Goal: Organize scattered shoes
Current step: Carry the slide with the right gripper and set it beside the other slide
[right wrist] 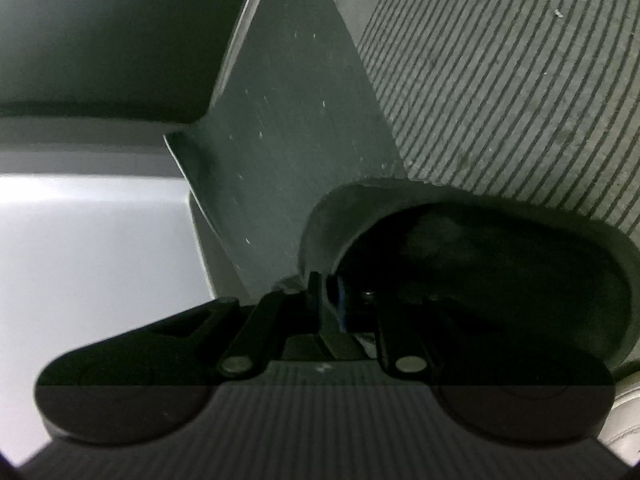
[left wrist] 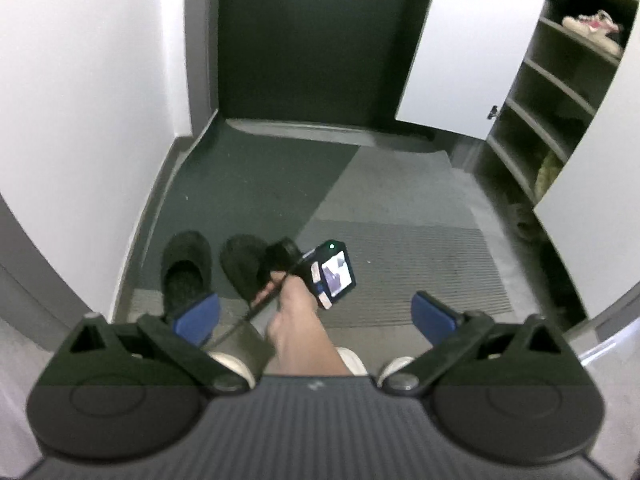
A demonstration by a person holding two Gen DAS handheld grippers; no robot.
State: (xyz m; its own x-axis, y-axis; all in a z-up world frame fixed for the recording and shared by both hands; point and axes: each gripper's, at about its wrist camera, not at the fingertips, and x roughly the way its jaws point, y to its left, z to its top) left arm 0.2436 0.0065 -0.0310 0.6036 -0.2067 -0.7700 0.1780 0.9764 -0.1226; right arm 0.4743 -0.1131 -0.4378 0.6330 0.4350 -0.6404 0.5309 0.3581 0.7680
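Right claw pinches a black slipper's rim beside its mate on the floor mat; left claw gapes wide, holding nothing.

Two black slippers lie on the floor; one pair of white sneakers sits in the shoe cabinet.

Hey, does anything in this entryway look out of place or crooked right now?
One black slipper sits askew, clamped at its rim by the right gripper, while its mate lies straight on the floor.
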